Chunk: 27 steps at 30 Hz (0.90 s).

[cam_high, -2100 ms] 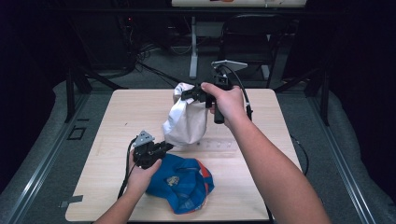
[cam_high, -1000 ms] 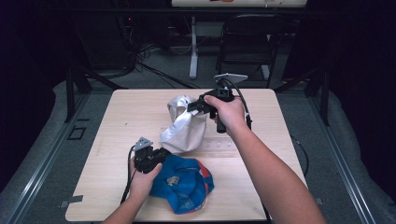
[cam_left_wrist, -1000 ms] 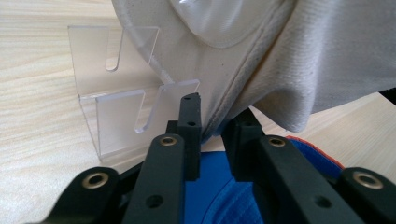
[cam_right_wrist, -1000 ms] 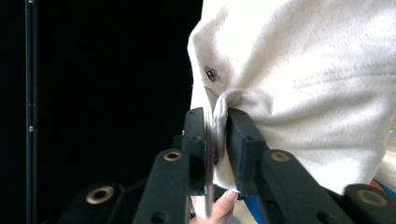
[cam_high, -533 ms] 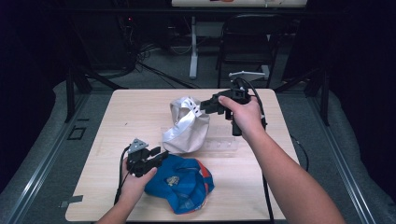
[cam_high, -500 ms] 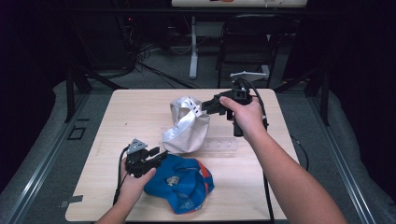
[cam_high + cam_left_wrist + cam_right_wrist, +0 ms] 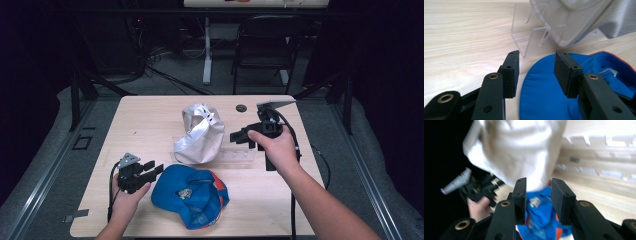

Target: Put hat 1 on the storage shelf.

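1. Pale wood tabletop [image 7: 150,120] stands in a dark room, with a black chair [image 7: 260,50] beyond its far edge.
2. Nearest the person, a blue cap [image 7: 192,192] lies crown-down near the front edge.
3. Just left of it, the left gripper [image 7: 152,170] rests low, jaws spread with nothing between them, the cap's blue brim [image 7: 541,95] beneath.
4. Farther back, a white cap [image 7: 200,132] sits propped on a clear acrylic stand [image 7: 235,156].
5. Right of it, the right gripper [image 7: 240,138] hangs with jaws parted, gripping nothing.
6. A small dark disc [image 7: 241,107] lies near the far edge.
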Motion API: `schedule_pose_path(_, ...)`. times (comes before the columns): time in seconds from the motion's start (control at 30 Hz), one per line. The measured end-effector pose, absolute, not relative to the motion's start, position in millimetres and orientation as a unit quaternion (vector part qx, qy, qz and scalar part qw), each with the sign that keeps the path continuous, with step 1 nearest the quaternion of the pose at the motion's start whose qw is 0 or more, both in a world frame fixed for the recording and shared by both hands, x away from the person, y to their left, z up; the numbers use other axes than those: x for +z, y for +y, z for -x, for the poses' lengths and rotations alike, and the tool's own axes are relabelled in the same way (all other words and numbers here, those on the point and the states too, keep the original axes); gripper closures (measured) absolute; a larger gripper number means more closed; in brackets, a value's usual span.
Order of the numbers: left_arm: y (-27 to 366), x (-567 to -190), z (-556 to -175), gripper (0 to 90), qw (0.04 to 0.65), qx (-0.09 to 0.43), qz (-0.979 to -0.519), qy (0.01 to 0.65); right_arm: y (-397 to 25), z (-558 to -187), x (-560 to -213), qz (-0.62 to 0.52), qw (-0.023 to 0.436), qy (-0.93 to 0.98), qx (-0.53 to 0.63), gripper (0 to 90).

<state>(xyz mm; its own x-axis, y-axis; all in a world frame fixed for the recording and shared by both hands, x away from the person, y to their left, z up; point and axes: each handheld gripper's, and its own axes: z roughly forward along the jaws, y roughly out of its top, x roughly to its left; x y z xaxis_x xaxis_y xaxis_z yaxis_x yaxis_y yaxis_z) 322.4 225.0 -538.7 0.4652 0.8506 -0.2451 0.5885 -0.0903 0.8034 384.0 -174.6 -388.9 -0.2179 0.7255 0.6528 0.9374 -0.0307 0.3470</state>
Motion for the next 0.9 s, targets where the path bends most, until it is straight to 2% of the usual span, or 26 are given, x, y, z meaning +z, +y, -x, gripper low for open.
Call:
schedule_pose_path(0.53,231.2,-545.5,-323.4,53.8,0.446,0.15,-0.734,0.488,-167.7,-347.6,-469.2,0.599,0.129,-0.718,-0.331,65.7)
schedule_pose_path(0.9,229.3,-547.7,-323.9,52.0,0.442,0.146,-0.74,0.485,-139.0,-326.9,-509.4,0.572,0.107,-0.761,-0.287,62.8)
